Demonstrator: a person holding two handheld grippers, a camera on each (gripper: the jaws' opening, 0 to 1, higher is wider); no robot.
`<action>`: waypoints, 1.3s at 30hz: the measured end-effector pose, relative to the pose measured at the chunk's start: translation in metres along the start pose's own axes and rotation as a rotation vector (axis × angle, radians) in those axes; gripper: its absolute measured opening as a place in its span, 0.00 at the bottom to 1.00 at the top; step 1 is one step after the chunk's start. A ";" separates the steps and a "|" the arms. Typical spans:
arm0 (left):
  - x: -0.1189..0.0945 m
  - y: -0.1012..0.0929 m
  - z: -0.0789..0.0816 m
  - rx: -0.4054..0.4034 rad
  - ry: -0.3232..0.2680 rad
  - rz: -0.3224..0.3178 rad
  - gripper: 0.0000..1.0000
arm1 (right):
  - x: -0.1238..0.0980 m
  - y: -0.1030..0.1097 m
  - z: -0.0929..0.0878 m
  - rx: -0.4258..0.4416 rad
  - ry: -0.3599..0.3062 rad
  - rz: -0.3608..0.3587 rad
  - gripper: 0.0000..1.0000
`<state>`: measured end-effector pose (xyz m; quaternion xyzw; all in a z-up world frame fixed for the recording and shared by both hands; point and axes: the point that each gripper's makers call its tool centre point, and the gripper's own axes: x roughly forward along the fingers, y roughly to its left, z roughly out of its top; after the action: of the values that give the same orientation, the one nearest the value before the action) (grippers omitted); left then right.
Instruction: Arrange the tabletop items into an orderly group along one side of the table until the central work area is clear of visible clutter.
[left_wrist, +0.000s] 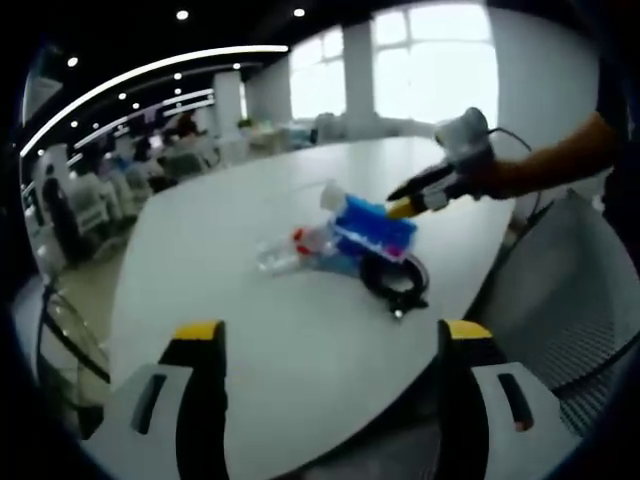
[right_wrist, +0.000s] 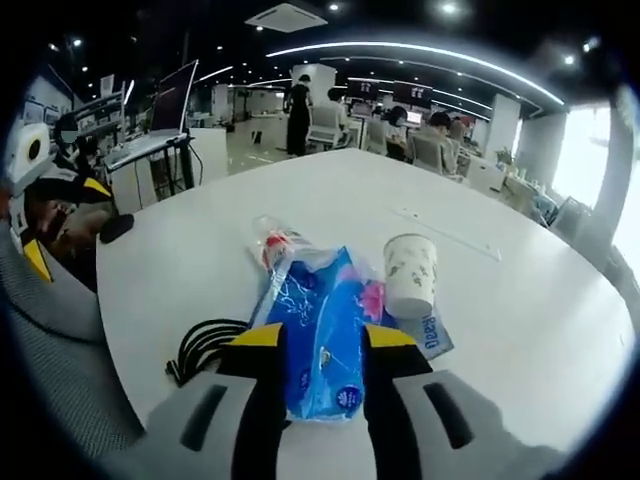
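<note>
Both sets of fingers are reading differently: I am holding my left gripper (left_wrist: 330, 385) wide apart over bare table (left_wrist: 250, 340), while my right gripper (right_wrist: 312, 365) is straddling the blue tissue pack (right_wrist: 325, 335); whether it is actually squeezing, I cannot tell. I judge I am grasping the pack to slide it edgeward. Crowding it are a paper cup (right_wrist: 410, 275), a clear bottle (right_wrist: 275, 240) and a coiled black cable (right_wrist: 205, 345) just beside.
</note>
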<state>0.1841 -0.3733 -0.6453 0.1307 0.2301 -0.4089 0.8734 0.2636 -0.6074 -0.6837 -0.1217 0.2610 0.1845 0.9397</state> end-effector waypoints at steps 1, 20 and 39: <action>0.000 0.000 0.000 -0.002 0.000 0.002 0.84 | 0.002 0.000 0.000 0.003 -0.001 -0.001 0.27; 0.000 0.001 0.003 0.016 -0.012 0.009 0.81 | 0.031 -0.001 -0.005 0.080 0.035 -0.029 0.15; -0.001 0.000 -0.003 0.044 0.020 -0.003 0.78 | 0.025 0.002 -0.004 0.135 0.041 -0.035 0.00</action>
<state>0.1828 -0.3716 -0.6477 0.1534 0.2301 -0.4139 0.8673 0.2810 -0.6002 -0.7009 -0.0662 0.2897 0.1477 0.9433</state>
